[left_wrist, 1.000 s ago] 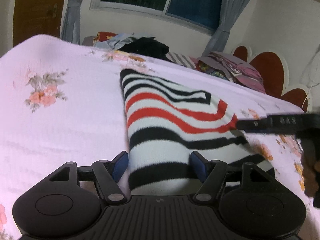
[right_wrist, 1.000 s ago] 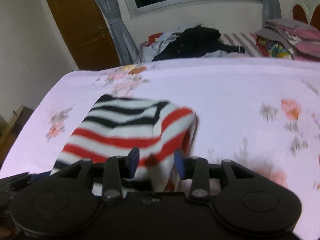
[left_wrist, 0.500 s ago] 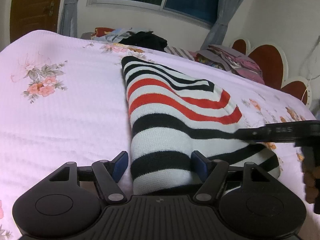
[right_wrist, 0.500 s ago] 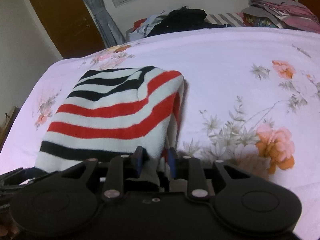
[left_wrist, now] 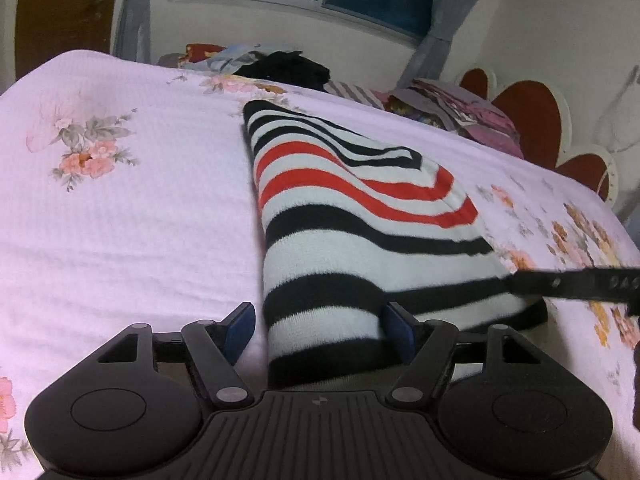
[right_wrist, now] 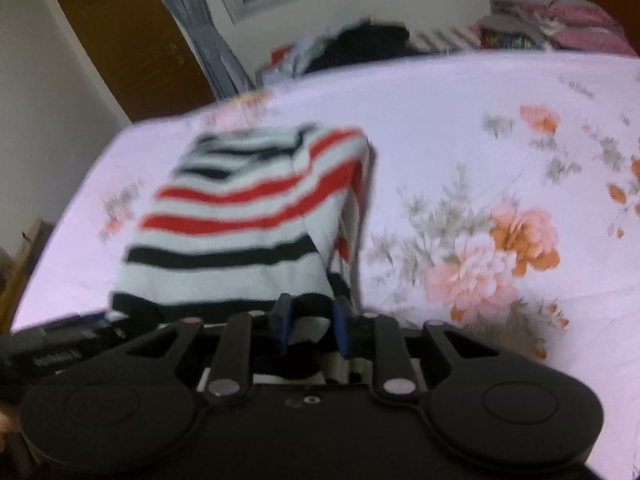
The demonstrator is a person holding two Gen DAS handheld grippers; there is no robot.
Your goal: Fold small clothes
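Note:
A white knit garment (left_wrist: 360, 232) with black and red stripes lies folded on the pink floral bedsheet (left_wrist: 120, 220). My left gripper (left_wrist: 318, 332) straddles its near left corner with the jaws wide. The left pad (left_wrist: 240, 330) stands just off the cloth's edge. In the blurred right wrist view, my right gripper (right_wrist: 312, 322) is shut on the garment's (right_wrist: 240, 240) near right corner, black hem and white cloth bunched between the narrow pads. From the left wrist view its finger (left_wrist: 580, 284) reaches in from the right onto the near black stripe.
Loose clothes (left_wrist: 280, 68) are heaped at the bed's far edge, with a folded stack (left_wrist: 460, 116) to their right. A red scalloped headboard (left_wrist: 532, 120) stands at the right. A brown door (right_wrist: 132, 40) and a curtained window are behind the bed.
My right gripper slid down the garment's right edge from the red stripes to the near hem and narrowed onto the cloth. The left gripper has kept its place.

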